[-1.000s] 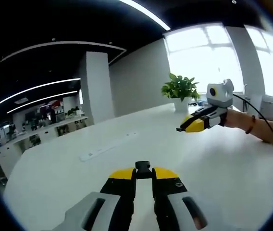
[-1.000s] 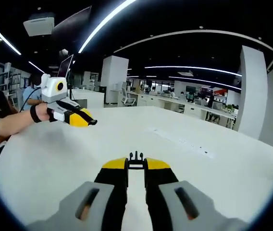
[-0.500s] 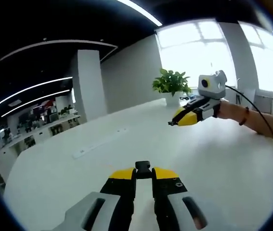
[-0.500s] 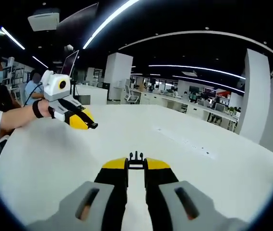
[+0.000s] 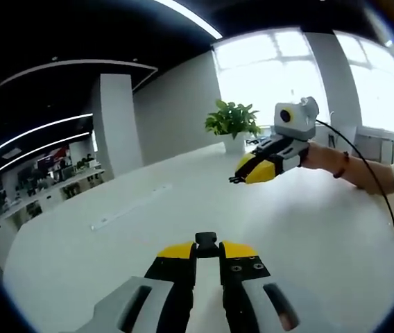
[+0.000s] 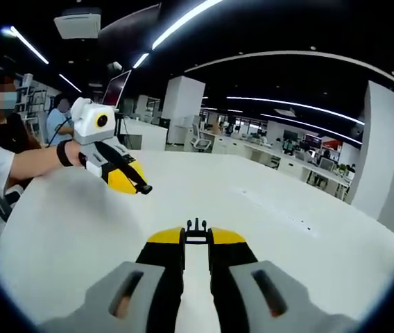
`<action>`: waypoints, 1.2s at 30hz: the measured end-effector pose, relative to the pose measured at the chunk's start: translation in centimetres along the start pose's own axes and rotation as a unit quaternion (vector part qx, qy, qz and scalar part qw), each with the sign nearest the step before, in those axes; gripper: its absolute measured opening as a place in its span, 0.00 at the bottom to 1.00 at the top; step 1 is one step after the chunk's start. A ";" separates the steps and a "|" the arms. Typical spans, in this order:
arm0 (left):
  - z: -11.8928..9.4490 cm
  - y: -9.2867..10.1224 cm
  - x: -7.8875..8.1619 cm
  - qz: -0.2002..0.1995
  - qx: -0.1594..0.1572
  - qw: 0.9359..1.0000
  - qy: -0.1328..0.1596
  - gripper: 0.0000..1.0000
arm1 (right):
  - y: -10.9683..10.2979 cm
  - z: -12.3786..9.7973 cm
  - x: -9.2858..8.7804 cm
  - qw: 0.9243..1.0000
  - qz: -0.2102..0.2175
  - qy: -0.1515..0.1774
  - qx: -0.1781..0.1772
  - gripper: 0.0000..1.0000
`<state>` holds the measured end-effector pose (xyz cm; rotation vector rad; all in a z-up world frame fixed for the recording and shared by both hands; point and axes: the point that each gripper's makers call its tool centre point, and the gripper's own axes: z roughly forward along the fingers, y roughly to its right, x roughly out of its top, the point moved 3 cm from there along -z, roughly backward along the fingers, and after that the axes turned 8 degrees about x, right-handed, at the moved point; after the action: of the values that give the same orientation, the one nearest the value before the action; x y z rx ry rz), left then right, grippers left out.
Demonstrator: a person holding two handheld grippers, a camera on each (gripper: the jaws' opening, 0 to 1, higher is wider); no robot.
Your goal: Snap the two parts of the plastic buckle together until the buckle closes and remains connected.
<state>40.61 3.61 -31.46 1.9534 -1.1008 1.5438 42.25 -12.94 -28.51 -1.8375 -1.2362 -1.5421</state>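
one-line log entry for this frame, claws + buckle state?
left claw: shut on socket half | right claw: shut on pronged half | halves: apart, unjoined | above table

A wide white bench [image 5: 100, 270] spreads ahead of the left claw [image 5: 207, 244], with a flat white strip [image 5: 129, 208] lying on it well ahead and to that claw's left. Far ahead a potted green plant [image 5: 231, 125] stands before bright windows [image 5: 266, 69]. Left of it rises a white pillar [image 5: 114, 121]. Ahead of the right claw [image 6: 195, 229], beyond the bench, rows of office desks [image 6: 280, 159] run under long ceiling lights [image 6: 183, 21].
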 end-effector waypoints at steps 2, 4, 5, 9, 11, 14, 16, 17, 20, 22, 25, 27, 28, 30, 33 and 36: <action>-0.4 0.8 -0.2 0.004 -0.006 1.000 -0.002 0.12 | -0.3 -0.2 0.1 1.000 -0.001 0.003 0.003 0.11; -0.7 1.3 -0.4 0.014 -0.012 1.000 -0.006 0.12 | -0.3 -0.3 0.1 1.000 0.003 0.008 0.009 0.11; -0.9 1.5 -0.5 0.015 -0.014 1.000 -0.003 0.12 | -0.6 -0.3 0.0 1.000 0.005 0.008 0.010 0.11; -1.5 1.9 -0.6 0.014 -0.020 1.000 -0.001 0.12 | -1.3 -0.4 -0.4 1.000 -0.001 -0.001 0.013 0.11; -1.8 2.0 -0.8 0.013 -0.020 1.000 -0.002 0.12 | -1.5 -0.6 -0.4 1.000 0.005 0.007 0.015 0.11; -2.2 2.2 -1.4 0.016 -0.019 1.000 -0.007 0.12 | -1.8 -0.7 -0.5 1.000 0.006 0.005 0.017 0.11; -2.4 2.3 -1.6 0.015 -0.019 1.000 -0.007 0.12 | -1.9 -0.8 -0.3 1.000 0.007 0.008 0.021 0.11; -2.5 2.3 -1.7 0.014 -0.020 1.000 -0.008 0.12 | -1.9 -0.8 -0.3 1.000 0.006 0.008 0.023 0.11; -2.5 2.1 -1.7 0.012 -0.022 1.000 -0.006 0.12 | -2.2 -1.1 -0.2 1.000 0.002 0.005 0.022 0.11; -2.6 2.3 -1.6 0.009 -0.025 1.000 -0.003 0.12 | -2.2 -1.1 0.0 1.000 0.005 0.009 0.026 0.11; -2.6 2.4 -1.3 0.012 -0.027 1.000 -0.002 0.12 | -2.5 -1.3 0.1 1.000 -0.001 0.011 0.027 0.11; -2.5 2.2 -1.2 0.015 -0.027 1.000 -0.002 0.12 | -2.7 -1.6 0.0 1.000 -0.009 0.009 0.025 0.11; -2.6 2.3 -1.2 0.015 -0.028 0.999 -0.001 0.12 | -2.8 -1.7 0.1 1.000 -0.007 0.014 0.026 0.11; -2.6 2.5 -1.1 0.015 -0.031 0.999 0.001 0.12 | -3.3 -1.9 0.2 0.999 -0.007 0.017 0.030 0.11; -2.5 2.2 -0.9 0.018 -0.034 0.999 0.002 0.12 | -3.9 -2.2 0.2 0.999 -0.012 0.019 0.032 0.11; -2.4 1.9 -0.9 0.018 -0.034 0.999 0.002 0.12 | -4.3 -2.4 0.2 0.999 -0.018 0.019 0.034 0.11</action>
<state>37.58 4.49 -31.88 1.8937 -1.1782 1.5083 37.34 -12.68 -28.55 -1.7440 -1.2943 -1.5272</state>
